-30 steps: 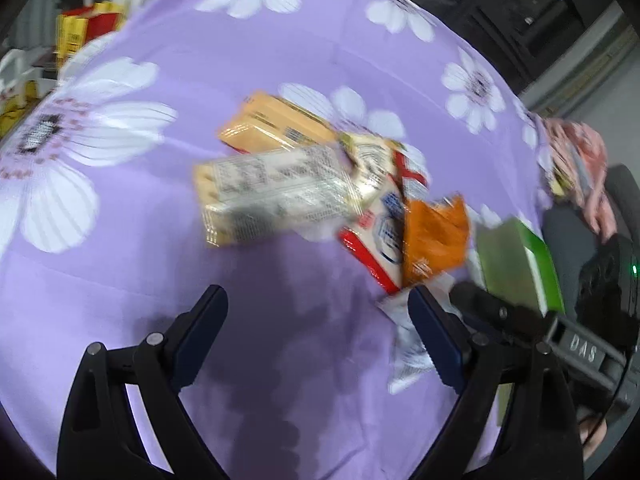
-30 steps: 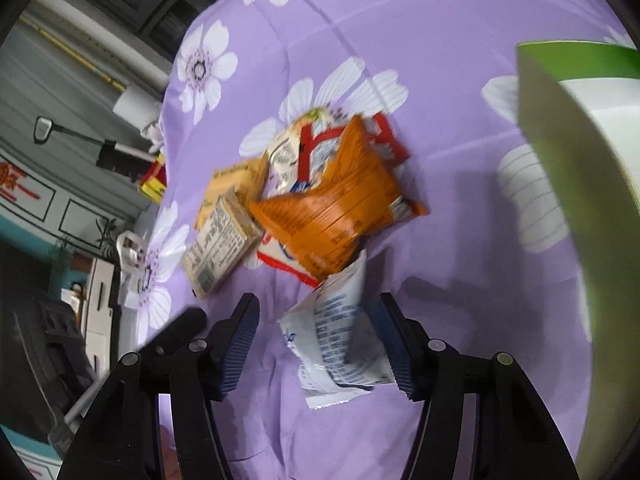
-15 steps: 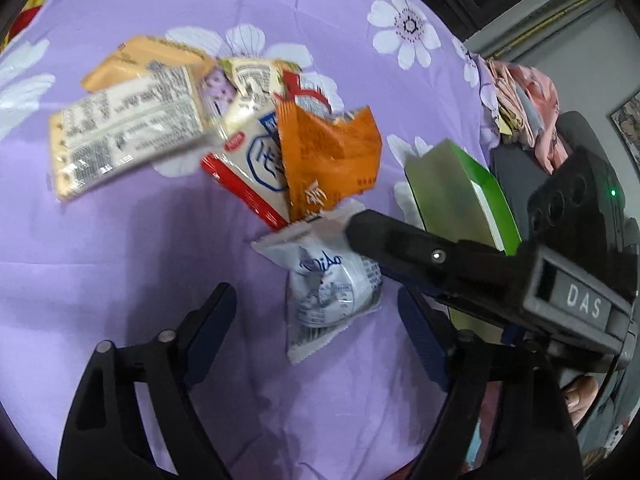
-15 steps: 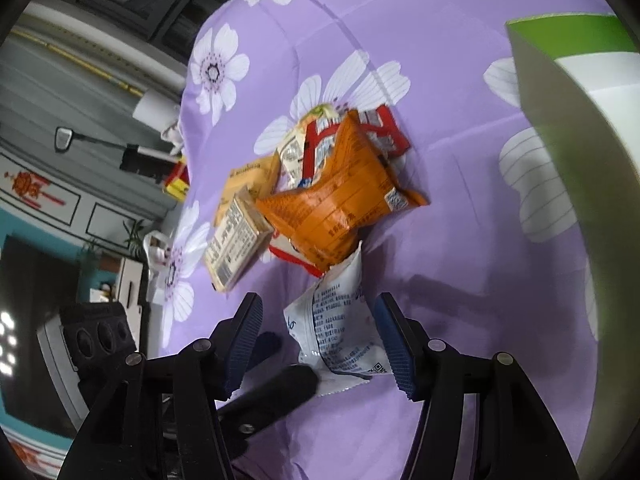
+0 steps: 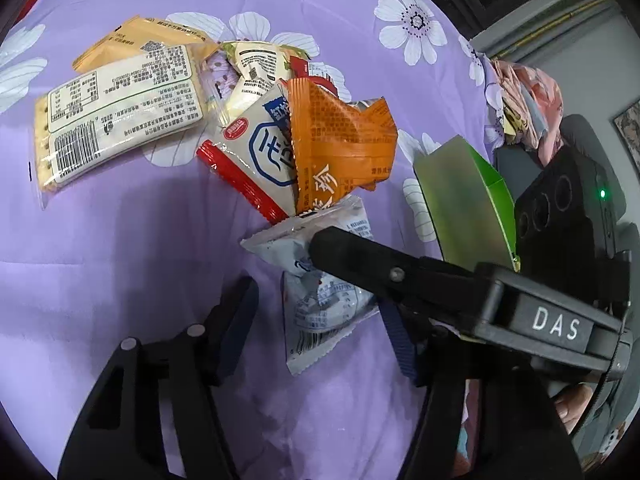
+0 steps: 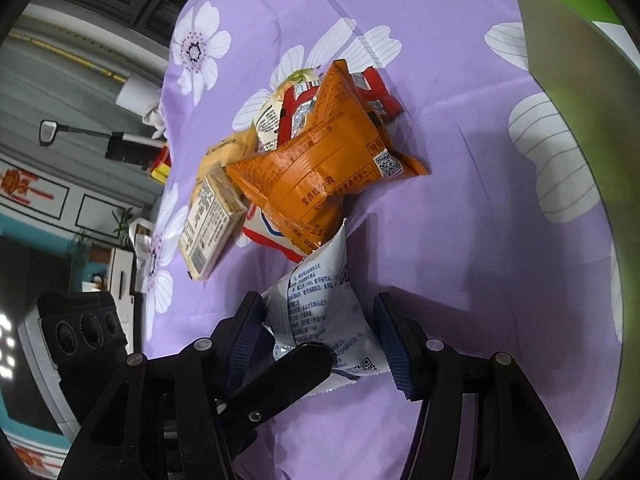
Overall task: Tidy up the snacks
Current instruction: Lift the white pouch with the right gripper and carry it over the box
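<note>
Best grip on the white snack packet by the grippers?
Pinch the white snack packet across its puffed middle, coming from its free near end. The far corner is tucked under the orange packet. The right gripper already straddles it, open.

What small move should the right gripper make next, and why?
Probably close the right gripper on the white snack packet. Its jaws stand open with the packet lying between them on the purple cloth, so no further reach seems needed. The green box stands open nearby, a likely destination afterwards.
</note>
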Available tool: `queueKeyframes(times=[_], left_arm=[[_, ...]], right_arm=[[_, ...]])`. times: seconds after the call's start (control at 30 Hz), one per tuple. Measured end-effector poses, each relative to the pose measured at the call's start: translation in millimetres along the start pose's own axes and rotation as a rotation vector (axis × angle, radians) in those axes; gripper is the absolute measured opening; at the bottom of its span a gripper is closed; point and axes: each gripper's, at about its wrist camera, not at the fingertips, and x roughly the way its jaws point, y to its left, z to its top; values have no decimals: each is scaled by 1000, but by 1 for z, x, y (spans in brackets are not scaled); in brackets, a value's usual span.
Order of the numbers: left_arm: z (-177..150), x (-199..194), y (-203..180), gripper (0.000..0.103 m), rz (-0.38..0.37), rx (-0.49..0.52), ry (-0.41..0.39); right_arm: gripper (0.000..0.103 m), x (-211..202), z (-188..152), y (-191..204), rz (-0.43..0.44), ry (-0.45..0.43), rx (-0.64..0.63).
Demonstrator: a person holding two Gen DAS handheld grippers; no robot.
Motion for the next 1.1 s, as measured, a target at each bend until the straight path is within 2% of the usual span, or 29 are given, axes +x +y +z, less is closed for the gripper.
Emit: queueKeyframes(times=[0.13, 0.2, 0.23, 0.43, 0.63, 0.87, 1.1], left_arm=[[0, 0, 6, 57, -23, -28, -5], [-2, -1, 4, 47, -50, -34, -4], [-3, -2, 3, 46, -57, -38, -4], [-3, -10, -7, 40, -65, 12, -44], [-5, -30, -22, 40, -111, 80, -141], [-10, -53, -37, 40, -127, 158, -264], [-13, -67, -55, 40, -132, 228, -337]], right_arm=[[60, 1, -1, -1, -2, -20, 5], [60, 0, -2, 0, -2, -30, 18], [60, 0, -3, 1, -6, -33, 11], [55, -8, -5, 10, -16, -52, -29], [55, -33, -8, 25, -17, -145, -88], [55, -61, -12, 44, 10, -265, -178], [55, -88, -20, 53, 37, -358, -235]])
